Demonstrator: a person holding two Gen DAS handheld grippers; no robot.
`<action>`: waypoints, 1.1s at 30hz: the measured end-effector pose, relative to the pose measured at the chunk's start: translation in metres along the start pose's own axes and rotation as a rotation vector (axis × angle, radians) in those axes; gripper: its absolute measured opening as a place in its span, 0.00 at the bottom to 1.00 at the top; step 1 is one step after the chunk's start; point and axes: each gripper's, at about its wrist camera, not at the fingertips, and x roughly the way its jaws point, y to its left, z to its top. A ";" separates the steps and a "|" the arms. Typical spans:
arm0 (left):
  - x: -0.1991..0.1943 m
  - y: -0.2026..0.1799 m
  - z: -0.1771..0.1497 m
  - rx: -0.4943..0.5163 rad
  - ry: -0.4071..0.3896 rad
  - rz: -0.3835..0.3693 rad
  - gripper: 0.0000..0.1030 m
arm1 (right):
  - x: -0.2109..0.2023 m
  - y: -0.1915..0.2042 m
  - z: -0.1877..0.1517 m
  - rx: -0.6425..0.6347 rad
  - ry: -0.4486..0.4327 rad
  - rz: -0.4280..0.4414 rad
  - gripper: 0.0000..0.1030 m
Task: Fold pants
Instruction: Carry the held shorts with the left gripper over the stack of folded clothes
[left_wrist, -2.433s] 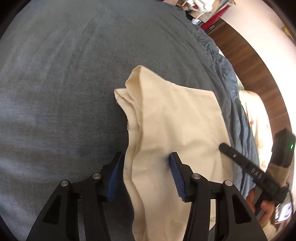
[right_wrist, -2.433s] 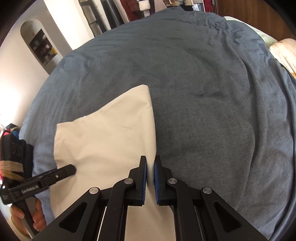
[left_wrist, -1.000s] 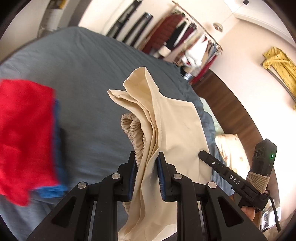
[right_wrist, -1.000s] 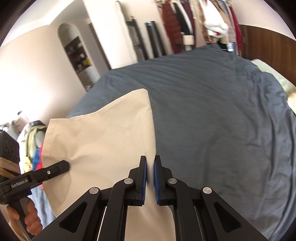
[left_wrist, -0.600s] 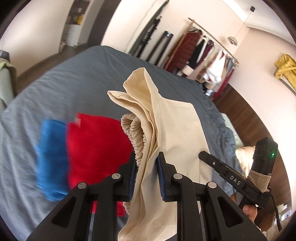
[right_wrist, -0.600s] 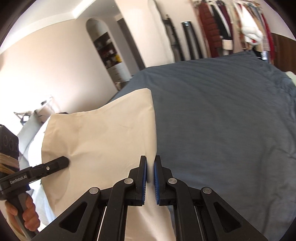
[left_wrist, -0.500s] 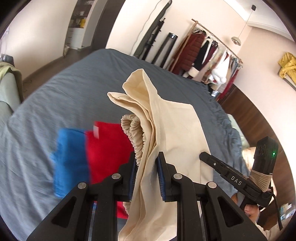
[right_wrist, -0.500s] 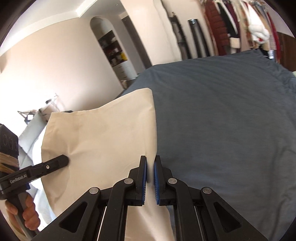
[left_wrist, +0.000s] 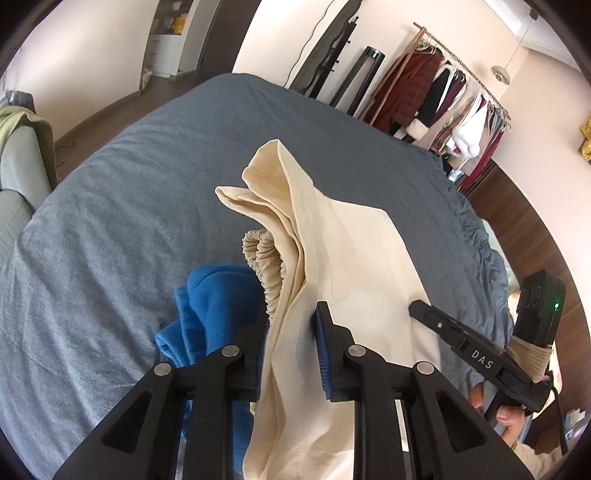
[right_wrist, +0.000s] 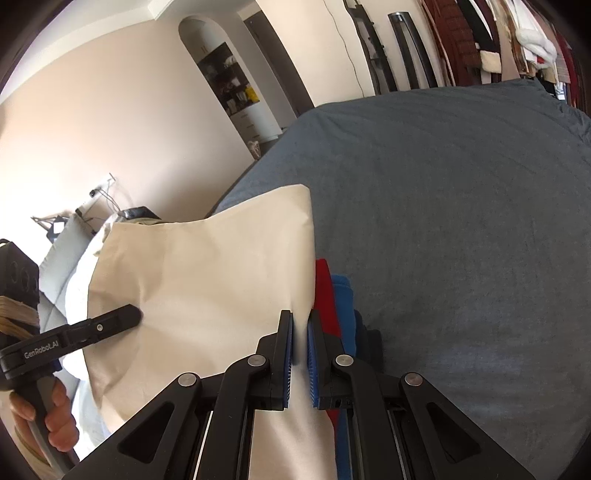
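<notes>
Folded cream pants (left_wrist: 354, 266) hang lifted above the blue-grey bed (left_wrist: 110, 206), held between both grippers. My left gripper (left_wrist: 291, 325) is shut on the bunched side with the gathered elastic waistband (left_wrist: 266, 266). My right gripper (right_wrist: 300, 332) is shut on the opposite folded edge of the pants (right_wrist: 207, 280). Each gripper shows in the other's view: the right one (left_wrist: 421, 308) at the far right, the left one (right_wrist: 133, 314) at the left.
A blue garment (left_wrist: 210, 314) lies on the bed under the pants, with a red one (right_wrist: 325, 295) beside it. A sofa (left_wrist: 18, 184) stands left of the bed. A clothes rack (left_wrist: 443, 103) and dark stands are behind the bed.
Both grippers have carried the held pants sideways over the bed, so the red and blue garments now lie directly beneath them. Both grips are unchanged.
</notes>
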 end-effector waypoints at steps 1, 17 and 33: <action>0.003 0.000 -0.002 0.010 0.012 0.005 0.26 | 0.004 -0.001 -0.002 -0.005 0.010 -0.005 0.08; -0.046 -0.018 -0.025 0.183 -0.041 0.363 0.65 | 0.006 0.000 -0.007 -0.112 0.029 -0.287 0.34; -0.051 -0.027 -0.100 0.098 0.032 0.168 0.60 | -0.058 0.005 -0.047 -0.107 0.010 -0.132 0.40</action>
